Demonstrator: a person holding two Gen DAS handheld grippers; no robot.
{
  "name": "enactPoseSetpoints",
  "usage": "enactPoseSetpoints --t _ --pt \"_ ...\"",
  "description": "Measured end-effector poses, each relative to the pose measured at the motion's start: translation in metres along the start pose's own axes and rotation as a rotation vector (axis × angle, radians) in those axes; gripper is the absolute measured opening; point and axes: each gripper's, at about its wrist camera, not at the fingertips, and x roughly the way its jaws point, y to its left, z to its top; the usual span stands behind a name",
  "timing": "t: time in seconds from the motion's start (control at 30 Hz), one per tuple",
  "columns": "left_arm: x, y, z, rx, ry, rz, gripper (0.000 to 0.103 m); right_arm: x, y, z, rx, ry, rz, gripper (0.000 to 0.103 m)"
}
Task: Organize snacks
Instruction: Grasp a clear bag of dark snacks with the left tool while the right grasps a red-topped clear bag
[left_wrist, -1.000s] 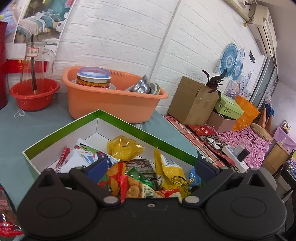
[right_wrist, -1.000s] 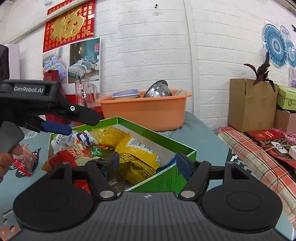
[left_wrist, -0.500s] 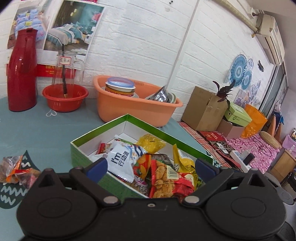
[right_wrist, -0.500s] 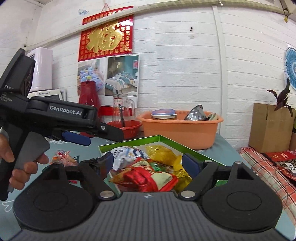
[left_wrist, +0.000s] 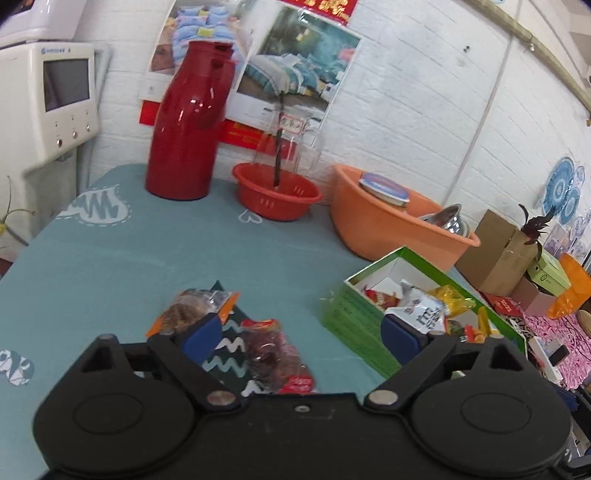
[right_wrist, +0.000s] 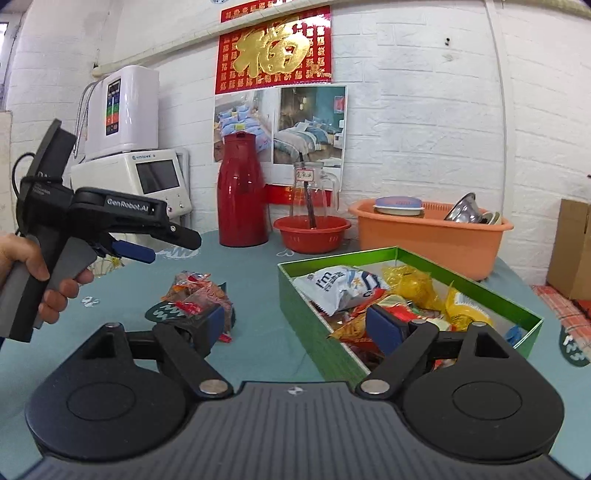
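Observation:
A green box (left_wrist: 351, 314) (right_wrist: 303, 306) on the teal tablecloth holds several snack packets, among them a white one (right_wrist: 340, 284) and a yellow one (right_wrist: 410, 280). Left of the box lie two loose packets: an orange-edged one (left_wrist: 192, 306) and a red one (left_wrist: 273, 354), seen together as a small heap (right_wrist: 195, 291) in the right wrist view. My left gripper (left_wrist: 301, 334) (right_wrist: 166, 245) is open above them, with the red packet between its fingers' line of sight. My right gripper (right_wrist: 299, 326) is open and empty, straddling the box's left wall from above.
At the back stand a red thermos (left_wrist: 188, 125), a red basket (left_wrist: 277, 192) with a glass jug, and an orange basin (right_wrist: 428, 229) of dishes. A white appliance (left_wrist: 48, 99) sits at the far left. A cardboard box (left_wrist: 495, 251) stands beyond the table's right edge.
My left gripper has swung left from over the box's contents to over the two loose packets. The right gripper drew back and turned left, staying open.

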Motion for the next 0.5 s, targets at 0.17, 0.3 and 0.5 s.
enactPoseSetpoints --t 0.17,0.3,0.5 --pt "0.019 0.013 -0.010 -0.028 0.061 -0.008 0.103 0.014 0.008 -0.007 0.056 0.052 0.077 0.103" --pt "0.036 0.005 -0.010 -0.043 0.065 -0.024 0.103 0.021 0.015 -0.013 0.045 0.082 0.110 0.103" --pt "0.067 -0.001 -0.019 -0.017 0.129 -0.008 0.082 0.025 0.018 -0.018 0.029 0.115 0.143 0.103"
